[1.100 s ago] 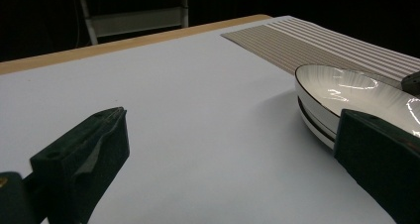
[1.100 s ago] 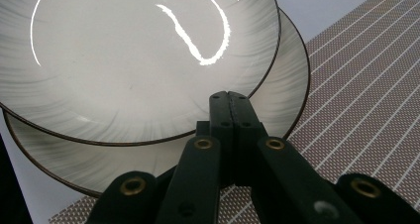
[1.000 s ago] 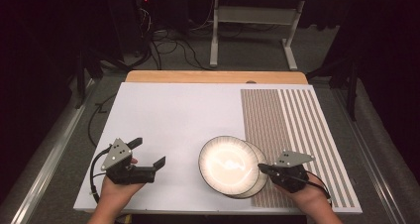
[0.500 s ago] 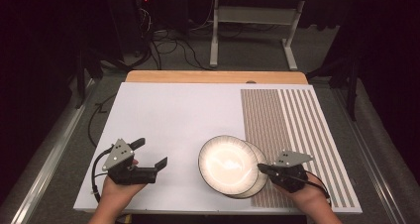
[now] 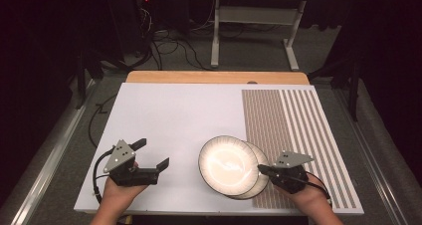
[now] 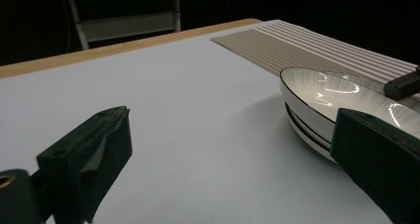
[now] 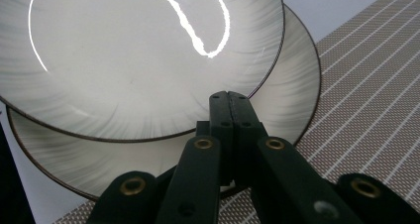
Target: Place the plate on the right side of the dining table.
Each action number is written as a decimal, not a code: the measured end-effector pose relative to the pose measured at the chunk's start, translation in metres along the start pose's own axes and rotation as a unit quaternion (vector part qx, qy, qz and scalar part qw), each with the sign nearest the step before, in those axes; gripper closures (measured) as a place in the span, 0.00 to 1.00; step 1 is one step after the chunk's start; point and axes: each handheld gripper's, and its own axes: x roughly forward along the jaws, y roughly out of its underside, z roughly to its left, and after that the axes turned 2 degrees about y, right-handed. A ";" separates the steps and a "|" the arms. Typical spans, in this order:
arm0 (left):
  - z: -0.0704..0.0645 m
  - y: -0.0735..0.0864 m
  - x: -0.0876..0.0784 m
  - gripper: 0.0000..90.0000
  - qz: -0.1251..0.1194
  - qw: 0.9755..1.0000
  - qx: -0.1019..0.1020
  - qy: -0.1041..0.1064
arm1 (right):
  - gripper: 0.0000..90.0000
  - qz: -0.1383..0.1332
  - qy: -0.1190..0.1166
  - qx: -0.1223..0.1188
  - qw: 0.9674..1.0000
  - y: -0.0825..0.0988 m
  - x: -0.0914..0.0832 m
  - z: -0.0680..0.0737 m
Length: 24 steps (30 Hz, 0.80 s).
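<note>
A big flat white board [image 5: 179, 120] lies on the table. On its right side is a brown mat with thin white stripes [image 5: 293, 130].

Two round shiny white plates with dark thin rims sit near the front of the board. The top plate [image 5: 228, 164] rests on the bottom plate [image 5: 261, 177], pushed a little to the left, so the bottom one peeks out on the right. The bottom plate lies partly on the striped mat.

The right gripper [image 5: 265, 170] is held in a person's right hand [image 5: 308, 197]. Its two black jaws are pressed tight together, with nothing between them. The tips sit over the right edge of the plates. I cannot tell if they touch the plates.

The left gripper [image 5: 150, 155] is held in the person's left hand [image 5: 119, 195]. Its jaws are spread wide apart and hold nothing. It sits over the bare white board, well to the left of the plates, pointing toward them.
</note>
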 end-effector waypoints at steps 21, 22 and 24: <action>-0.012 -0.009 0.015 0.04 0.005 0.999 -0.042 0.032 | 1.00 0.012 -0.007 -0.027 1.000 -0.008 0.011 0.016; -0.013 -0.011 0.017 0.04 0.005 0.998 -0.045 0.033 | 1.00 0.012 -0.007 -0.026 1.000 -0.008 0.011 0.016; -0.015 -0.017 0.021 0.04 0.008 0.998 -0.045 0.036 | 1.00 0.013 -0.006 -0.025 1.000 -0.007 0.011 0.016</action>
